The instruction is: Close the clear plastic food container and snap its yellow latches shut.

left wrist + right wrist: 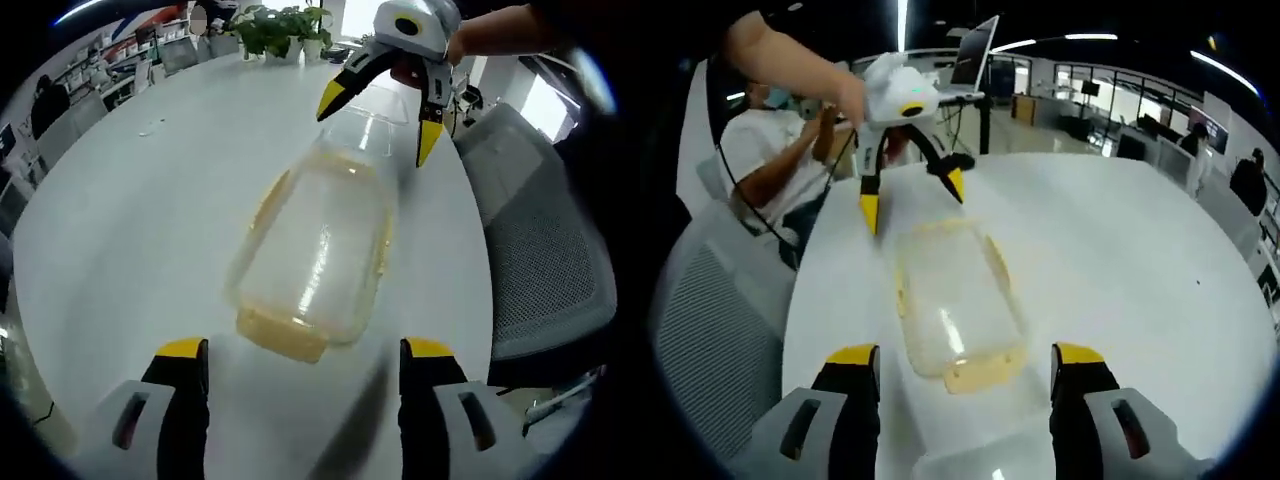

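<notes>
In the left gripper view, the left gripper [305, 372] is seen at the bottom with its yellow-tipped jaws spread wide and nothing between them. Just ahead of them, the clear plastic food container [315, 250] lies on the white counter [130, 210], nearer the counter's edge beside the grey mesh chair [545, 270]. Its long axis runs from one gripper to the other: the near short end, with a yellow latch [283, 335], points toward the left gripper, and the far end points toward the right gripper [375, 125]. That gripper is held by a hand [490, 35] above the far end, jaws released and straddling the container without a visible hold. Potted plants [280, 28] stand at the far edge of the counter.

In the right gripper view, the same container [955, 300] is seen lengthwise, one yellow-latched short end close to the right gripper [965, 378], whose jaws are parted and empty. The left gripper [912, 195] hangs open over the far end. A seated person [770, 150] is seen beyond the counter's edge, and a laptop [975, 55] stands on a farther desk.
</notes>
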Demonstrator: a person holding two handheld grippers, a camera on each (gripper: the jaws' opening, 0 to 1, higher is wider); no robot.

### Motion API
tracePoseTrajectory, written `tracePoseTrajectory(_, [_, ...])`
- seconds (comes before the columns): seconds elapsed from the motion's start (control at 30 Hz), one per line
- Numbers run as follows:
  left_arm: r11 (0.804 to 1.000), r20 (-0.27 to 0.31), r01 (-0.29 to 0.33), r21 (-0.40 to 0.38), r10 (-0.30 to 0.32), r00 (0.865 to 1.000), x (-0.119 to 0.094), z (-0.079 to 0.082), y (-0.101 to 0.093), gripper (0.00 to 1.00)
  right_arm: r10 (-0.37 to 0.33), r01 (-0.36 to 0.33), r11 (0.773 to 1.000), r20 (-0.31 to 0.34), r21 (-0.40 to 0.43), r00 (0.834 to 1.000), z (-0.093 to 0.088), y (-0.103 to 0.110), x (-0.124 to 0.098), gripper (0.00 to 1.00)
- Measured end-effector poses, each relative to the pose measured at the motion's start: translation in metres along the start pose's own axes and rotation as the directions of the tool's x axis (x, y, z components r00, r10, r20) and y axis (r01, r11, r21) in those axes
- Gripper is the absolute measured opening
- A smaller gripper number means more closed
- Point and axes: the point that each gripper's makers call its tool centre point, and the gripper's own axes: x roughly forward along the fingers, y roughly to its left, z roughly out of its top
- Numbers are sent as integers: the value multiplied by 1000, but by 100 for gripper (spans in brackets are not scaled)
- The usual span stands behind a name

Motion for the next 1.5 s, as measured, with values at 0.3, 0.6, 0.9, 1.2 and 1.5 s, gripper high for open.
tracePoseTrajectory(0.3, [999,-19,9,40,-9,1000,3,1,4,77,26,-27,999,-43,-26,999,-7,-5,6,67])
tracePoseTrajectory(0.6, [995,-59,26,100,-20,998,8,-1,5,75,57,-72,992,-136,-105,989,-17,-4,11,60])
tracePoseTrajectory(0.9, [987,-103,49,151,-33,994,13,-3,3,72,86,-115,983,-193,-145,978,-22,2,22,59])
tracePoseTrajectory(1.2, [980,-128,62,190,-38,991,15,-4,4,71,101,-136,981,-241,-137,965,-28,0,25,56])
tracePoseTrajectory(1.5, [968,-145,56,245,-20,989,16,0,9,66,89,-141,978,-303,-152,949,-33,2,25,50])
